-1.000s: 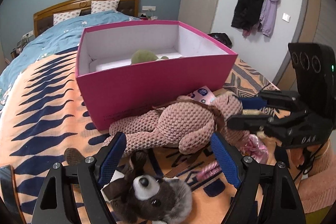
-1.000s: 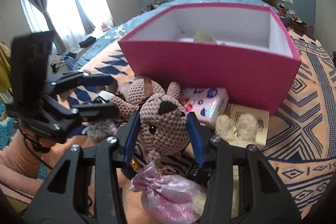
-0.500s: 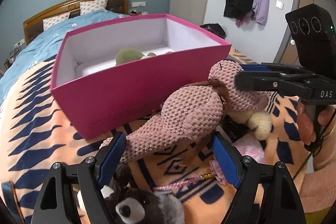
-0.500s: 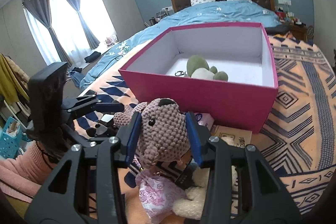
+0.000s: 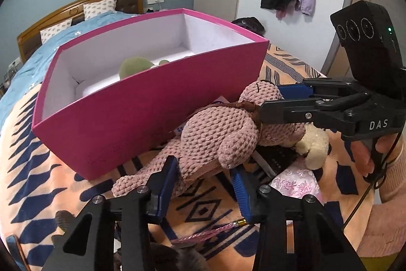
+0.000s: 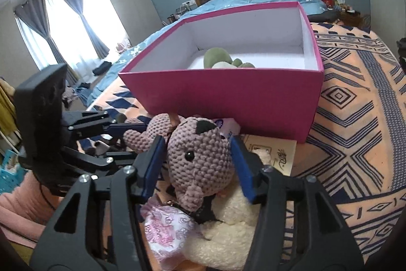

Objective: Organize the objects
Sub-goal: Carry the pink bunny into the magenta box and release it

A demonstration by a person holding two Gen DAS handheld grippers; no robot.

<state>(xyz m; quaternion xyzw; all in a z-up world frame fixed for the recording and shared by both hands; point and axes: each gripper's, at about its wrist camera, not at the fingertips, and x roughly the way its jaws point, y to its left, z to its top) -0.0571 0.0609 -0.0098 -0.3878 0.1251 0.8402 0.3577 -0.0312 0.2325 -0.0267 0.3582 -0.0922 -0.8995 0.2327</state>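
My right gripper point(image 6: 198, 164) has the pink crocheted plush point(image 5: 228, 128) by its head at centre frame, pads pressing both cheeks, jaws easing apart. My left gripper point(image 5: 205, 184) is closing around its lower body, low in the frame. The plush lies against the near wall of the pink box point(image 5: 142, 113), a green toy point(image 6: 215, 56) inside.
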